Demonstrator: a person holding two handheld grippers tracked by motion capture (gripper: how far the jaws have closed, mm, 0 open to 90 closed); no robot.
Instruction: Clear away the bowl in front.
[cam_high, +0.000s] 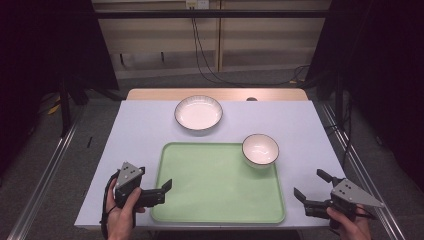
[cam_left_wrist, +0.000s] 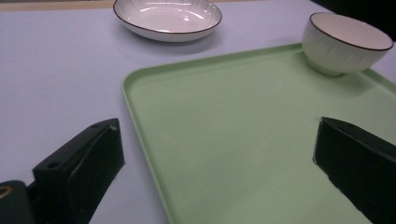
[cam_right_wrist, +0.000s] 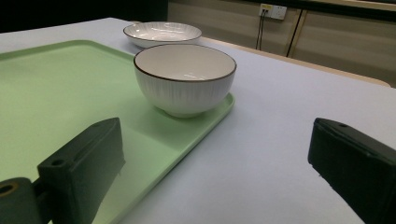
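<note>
Both pairs of jaws stand wide apart and hold nothing. Left gripper (cam_high: 150, 192) hovers at the green tray's (cam_high: 215, 210) near-left edge; right gripper (cam_high: 312, 192) waits off its right side. My guess: the plate (cam_high: 198, 113) beyond goes beside the bowl (cam_high: 260, 149), so pinch its rim squarely and lift level.

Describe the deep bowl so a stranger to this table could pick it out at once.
Start at the green tray lying on the near half of the pale table. In the tray's far right corner stands the bowl, white with a thin dark rim. It is narrow, tall-sided and on the tray, unlike the wide shallow plate of the same style, which lies on the table beyond the tray.
</note>
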